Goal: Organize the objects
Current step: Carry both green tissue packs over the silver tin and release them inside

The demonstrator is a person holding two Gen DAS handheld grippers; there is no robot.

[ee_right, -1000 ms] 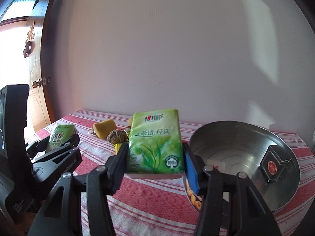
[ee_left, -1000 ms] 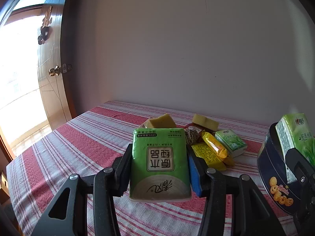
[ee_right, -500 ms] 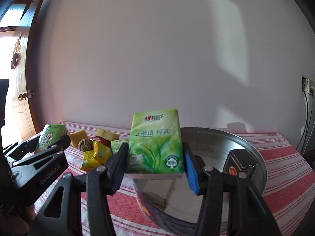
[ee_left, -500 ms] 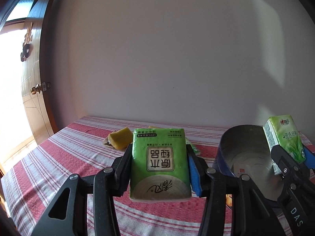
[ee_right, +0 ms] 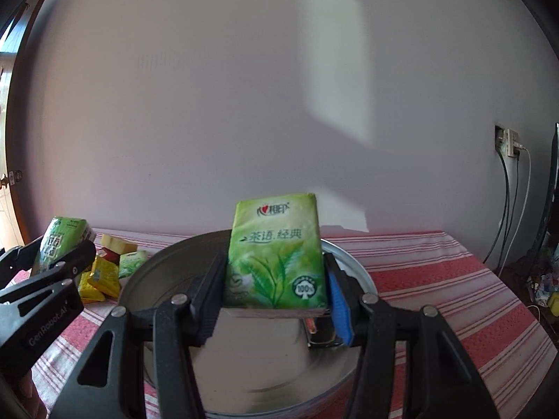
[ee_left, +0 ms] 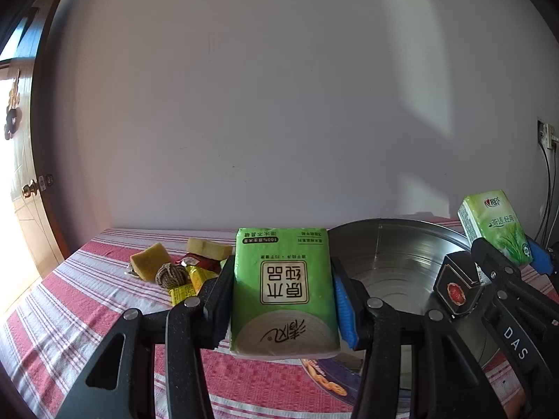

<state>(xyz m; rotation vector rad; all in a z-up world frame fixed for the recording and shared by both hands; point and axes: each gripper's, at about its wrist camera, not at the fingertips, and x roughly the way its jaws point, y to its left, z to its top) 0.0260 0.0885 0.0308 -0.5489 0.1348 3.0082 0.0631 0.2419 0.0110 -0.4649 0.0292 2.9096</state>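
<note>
Carrying step: your left gripper (ee_left: 283, 300) clamped green tissue pack (ee_left: 283, 293), your right gripper (ee_right: 274, 291) clamped tea-print tissue pack (ee_right: 276, 251); next, you needed release into metal tin (ee_right: 353, 272).

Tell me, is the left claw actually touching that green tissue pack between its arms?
Touching. In the left wrist view, the left claw presses both pads against the sides of the green tissue pack, holding it clear of the striped tablecloth.
</note>
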